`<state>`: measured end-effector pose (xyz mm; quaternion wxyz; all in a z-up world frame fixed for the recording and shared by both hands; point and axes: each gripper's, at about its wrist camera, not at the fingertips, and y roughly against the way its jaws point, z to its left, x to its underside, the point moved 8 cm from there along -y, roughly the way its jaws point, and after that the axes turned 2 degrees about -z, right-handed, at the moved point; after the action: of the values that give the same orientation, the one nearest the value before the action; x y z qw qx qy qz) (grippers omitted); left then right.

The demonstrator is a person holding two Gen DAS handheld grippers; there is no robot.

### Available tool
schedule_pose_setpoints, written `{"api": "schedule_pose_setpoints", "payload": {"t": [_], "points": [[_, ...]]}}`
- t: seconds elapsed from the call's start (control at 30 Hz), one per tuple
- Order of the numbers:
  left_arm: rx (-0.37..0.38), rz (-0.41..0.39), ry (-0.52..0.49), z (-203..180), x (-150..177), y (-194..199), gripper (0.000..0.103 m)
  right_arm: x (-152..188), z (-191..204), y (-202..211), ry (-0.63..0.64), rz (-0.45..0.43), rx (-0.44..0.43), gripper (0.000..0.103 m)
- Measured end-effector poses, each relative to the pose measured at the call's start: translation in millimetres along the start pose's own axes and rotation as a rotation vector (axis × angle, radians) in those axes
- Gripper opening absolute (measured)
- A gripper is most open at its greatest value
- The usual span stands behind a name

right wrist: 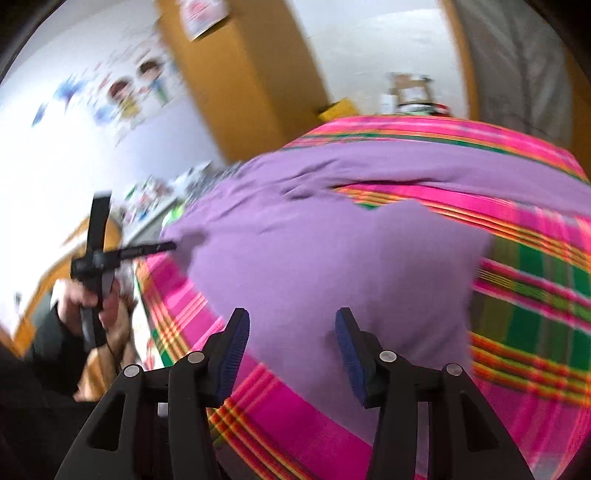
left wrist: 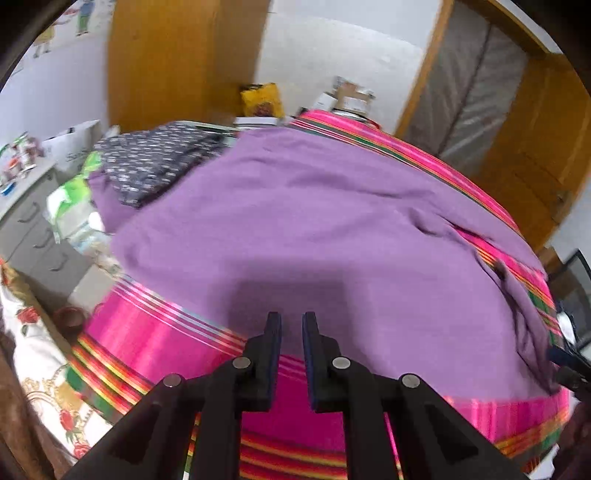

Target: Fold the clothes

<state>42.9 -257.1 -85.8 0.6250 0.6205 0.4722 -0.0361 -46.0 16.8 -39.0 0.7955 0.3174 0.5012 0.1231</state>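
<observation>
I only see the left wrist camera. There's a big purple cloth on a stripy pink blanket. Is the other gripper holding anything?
Observer: No. The right gripper is open, with nothing between its pads. It is over the near part of the purple cloth.
Operator: Who's holding my gripper?
Observer: A hand with a dark sleeve grips the handle of the left gripper. It is out past the left edge of the striped blanket.
Operator: Anything on the wooden door?
Observer: Yes, a printed sheet hangs near its top. It is too blurred to read.
</observation>
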Motion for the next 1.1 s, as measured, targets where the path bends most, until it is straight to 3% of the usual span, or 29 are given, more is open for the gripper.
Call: {"api": "schedule_pose_setpoints", "payload": {"t": [0.2, 0.43, 0.6, 0.67, 0.77, 0.9, 1.1], "points": [[0.18, 0.077, -0.032, -49.5, 27.9, -9.1, 0.011, 13.8, 41.1, -37.1, 0.247, 0.087, -0.023, 0.05], [0.199, 0.072, 0.052, -42.1, 29.6, -9.7, 0.012, 27.9, 55.7, -70.2, 0.442, 0.158, 0.03, 0.048], [0.214, 0.081, 0.204, -19.1, 25.7, -8.6, 0.012, 21.9, 49.8, -74.9, 0.45, 0.146, 0.059, 0.012], [0.19, 0.074, 0.231, -12.6, 25.8, -7.0, 0.013, 19.2, 47.1, -74.3, 0.445, 0.138, 0.07, 0.007], [0.207, 0.07, 0.284, -8.9, 26.0, -7.6, 0.017, 12.7, 47.3, -70.5, 0.427, 0.106, 0.079, 0.004], [0.257, 0.071, 0.348, -11.7, 24.1, -8.2, 0.034, -0.2, 47.9, -58.4, 0.404, 0.049, 0.082, 0.004], [0.307, 0.09, 0.437, -11.8, 22.3, -11.8, 0.04, -11.8, 48.6, -45.8, 0.386, 0.007, 0.082, 0.004]]}}
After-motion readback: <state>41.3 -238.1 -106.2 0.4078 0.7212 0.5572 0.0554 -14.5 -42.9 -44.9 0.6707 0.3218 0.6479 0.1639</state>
